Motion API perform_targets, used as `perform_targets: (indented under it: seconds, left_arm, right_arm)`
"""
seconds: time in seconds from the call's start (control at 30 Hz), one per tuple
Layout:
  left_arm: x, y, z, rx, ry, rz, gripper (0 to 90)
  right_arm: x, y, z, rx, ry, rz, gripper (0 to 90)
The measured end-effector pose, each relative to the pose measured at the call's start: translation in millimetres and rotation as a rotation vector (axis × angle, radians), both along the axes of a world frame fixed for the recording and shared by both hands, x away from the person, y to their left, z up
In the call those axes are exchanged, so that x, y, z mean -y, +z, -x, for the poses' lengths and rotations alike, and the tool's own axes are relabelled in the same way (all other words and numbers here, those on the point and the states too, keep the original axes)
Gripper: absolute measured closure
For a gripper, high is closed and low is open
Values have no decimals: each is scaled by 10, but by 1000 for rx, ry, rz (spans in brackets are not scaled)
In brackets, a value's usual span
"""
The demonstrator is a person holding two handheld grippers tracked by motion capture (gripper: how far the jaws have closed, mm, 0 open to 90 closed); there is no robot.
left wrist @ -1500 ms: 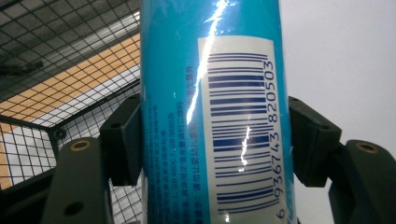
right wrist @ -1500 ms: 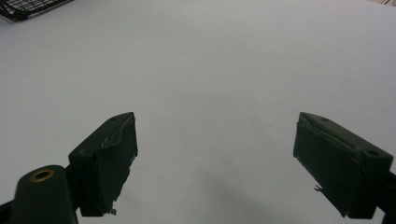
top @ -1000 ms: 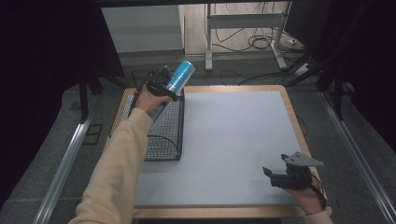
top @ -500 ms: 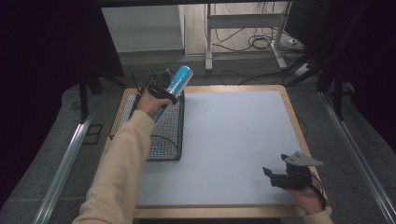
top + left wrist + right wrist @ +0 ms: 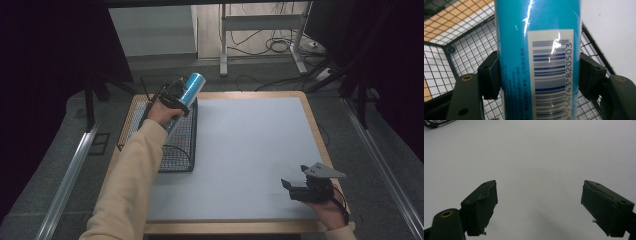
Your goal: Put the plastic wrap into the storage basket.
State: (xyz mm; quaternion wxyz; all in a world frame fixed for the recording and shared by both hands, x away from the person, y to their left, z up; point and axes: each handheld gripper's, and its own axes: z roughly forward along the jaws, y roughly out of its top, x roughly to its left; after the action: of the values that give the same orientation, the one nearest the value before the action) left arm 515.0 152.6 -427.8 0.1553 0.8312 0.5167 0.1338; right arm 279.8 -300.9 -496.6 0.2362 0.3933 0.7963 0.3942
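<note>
Left gripper (image 5: 181, 95) clamped on blue can (image 5: 189, 88) above wire basket (image 5: 170, 145) at bench's left edge, not yet dropped in; right gripper (image 5: 292, 187), jaws apart, idle near right corner.

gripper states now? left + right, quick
Left gripper: shut on the blue can, over the wire basket.
Right gripper: open, holding nothing, above the white table.

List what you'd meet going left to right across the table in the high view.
Black wire basket → blue can in the left claw above it → bare white mat → right claw, open.
</note>
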Motion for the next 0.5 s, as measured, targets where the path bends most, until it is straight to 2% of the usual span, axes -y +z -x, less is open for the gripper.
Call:
perform_targets:
  seconds: [0.1, 0.3, 0.43, 0.5]
  left_arm:
    - [2, -29, -29, -21, -6, -33, 320]
    - [18, -54, -49, -35, 0, -50, 320]
    - [44, -85, -72, -50, -7, -91, 320]
    - [46, -76, -90, -63, -10, -96, 320]
  right_arm:
    - [0, -6, -4, -2, -1, 1, 138]
    - [-1, -6, -4, -2, 4, 0, 138]
    - [-3, -7, -3, -2, 5, 1, 138]
    - [-3, -8, -4, -3, 5, -1, 138]
